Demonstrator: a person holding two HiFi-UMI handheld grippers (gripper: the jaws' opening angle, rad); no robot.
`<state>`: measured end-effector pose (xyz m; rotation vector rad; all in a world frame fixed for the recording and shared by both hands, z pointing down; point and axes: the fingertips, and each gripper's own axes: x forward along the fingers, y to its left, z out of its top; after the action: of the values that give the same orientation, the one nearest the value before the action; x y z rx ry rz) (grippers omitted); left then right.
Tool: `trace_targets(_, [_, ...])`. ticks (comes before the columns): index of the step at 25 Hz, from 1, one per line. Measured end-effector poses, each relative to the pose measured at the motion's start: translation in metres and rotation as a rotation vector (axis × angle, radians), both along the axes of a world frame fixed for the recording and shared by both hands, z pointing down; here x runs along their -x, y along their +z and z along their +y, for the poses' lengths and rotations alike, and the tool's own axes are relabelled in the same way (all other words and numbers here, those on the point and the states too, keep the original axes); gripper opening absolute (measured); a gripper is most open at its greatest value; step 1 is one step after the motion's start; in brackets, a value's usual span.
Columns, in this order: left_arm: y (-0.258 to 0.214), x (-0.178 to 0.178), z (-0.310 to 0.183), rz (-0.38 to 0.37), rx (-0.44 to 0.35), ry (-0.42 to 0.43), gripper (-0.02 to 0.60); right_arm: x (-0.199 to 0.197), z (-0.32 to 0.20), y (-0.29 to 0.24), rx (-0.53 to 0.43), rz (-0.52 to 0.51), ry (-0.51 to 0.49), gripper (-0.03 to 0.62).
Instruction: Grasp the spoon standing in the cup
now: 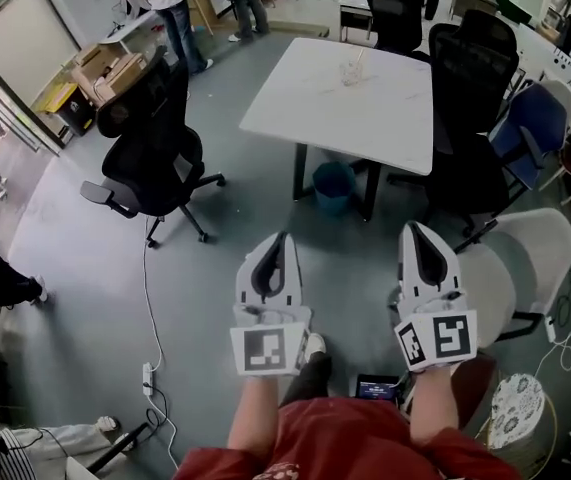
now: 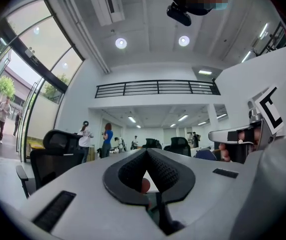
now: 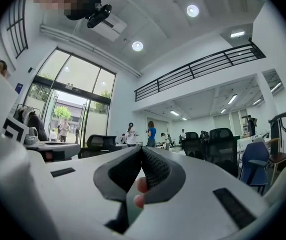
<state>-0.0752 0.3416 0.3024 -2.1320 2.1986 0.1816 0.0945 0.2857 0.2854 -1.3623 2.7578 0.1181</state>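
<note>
Left tongs [image 2: 146, 152]: tips together, nothing gripped. Right tongs [image 3: 141, 149]: same, tips meeting. Only the person's own fingertip [image 3: 139, 199] shows through the gap behind the pads. Both are held low in front of the body over bare floor [image 1: 85, 298], side by side and a little apart, noses pointing forward.

Spoon [image 1: 359, 60] stands in the clear cup [image 1: 350, 72] on the white worktop [image 1: 365, 118], toward its far side. It is well apart from both tongs, straight ahead and slightly to the right, so closer in line with the right tongs. Neither gripper view makes out the cup. A black office chair [image 1: 150, 153] stands left of the worktop, a blue bin [image 1: 333, 186] under it.

Step in hand looks like the approach: grasp not started.

To do it well:
- walk up to the near edge of the worktop
- open one pair before reaching in
- come at the handle above the cup rim, pads either side of it
- close gently so the cup doesn't tip or slide
</note>
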Motion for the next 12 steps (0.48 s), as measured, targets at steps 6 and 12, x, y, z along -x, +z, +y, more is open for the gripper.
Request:
trace_targets(6, [0.018,0.035,-0.036,0.017,0.038,-0.005,0.008,0.031,-0.037,0.02,0.054,0.03,0.006,0.012])
trace_targets(12, [0.027,0.053,-0.064,0.005,0.051,0.002,0.009,0.05,-0.063,0.031,0.077,0.049,0.011,0.012])
